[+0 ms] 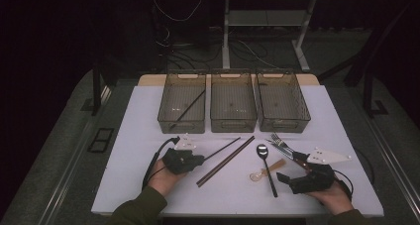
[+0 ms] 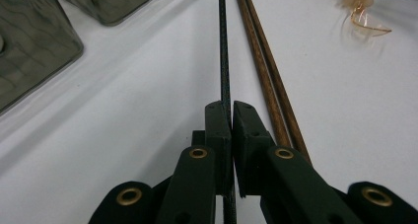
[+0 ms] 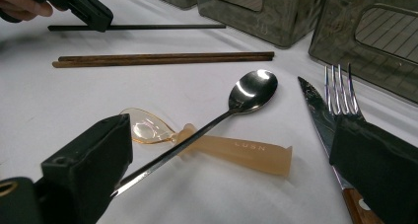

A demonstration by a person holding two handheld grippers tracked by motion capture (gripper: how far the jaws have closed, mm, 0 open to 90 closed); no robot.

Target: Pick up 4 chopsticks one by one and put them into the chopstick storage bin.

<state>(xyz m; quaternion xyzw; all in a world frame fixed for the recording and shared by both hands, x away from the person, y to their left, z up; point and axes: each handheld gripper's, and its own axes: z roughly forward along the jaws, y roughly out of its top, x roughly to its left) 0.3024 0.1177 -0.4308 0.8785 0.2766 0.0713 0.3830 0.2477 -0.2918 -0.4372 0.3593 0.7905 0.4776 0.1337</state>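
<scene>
A single black chopstick (image 2: 224,61) lies on the white tabletop (image 1: 138,136), a little in from its near edge and left of centre, its far tip aimed toward the three clear bins along the far edge. The left gripper (image 1: 198,160) has its jaws closed almost fully on the near end of that stick; the left gripper view shows the thin rod pinched between the two black pads, running straight out ahead. Just beside it lies a pair of brown chopsticks (image 1: 226,160), close to the black one and apart from it. The left bin (image 1: 182,102) already holds another black stick (image 1: 190,106) lying slantwise on its floor.

The step in hand looks like sorting cutlery by kind, with the grip on the black chopstick made and the lift not yet begun. The next move likely calls for raising the stick level, so that its long free end does not sweep the brown pair, and carrying it over the near wall of the left bin.

Toward the near right corner, the right gripper (image 1: 283,177) hovers with its jaws wide apart, holding nothing. Between them, in its own view, lie a metal spoon (image 3: 236,103) crossing an amber plastic spoon (image 3: 217,147), with a knife (image 3: 320,115) and a fork (image 3: 337,88) to the right.
</scene>
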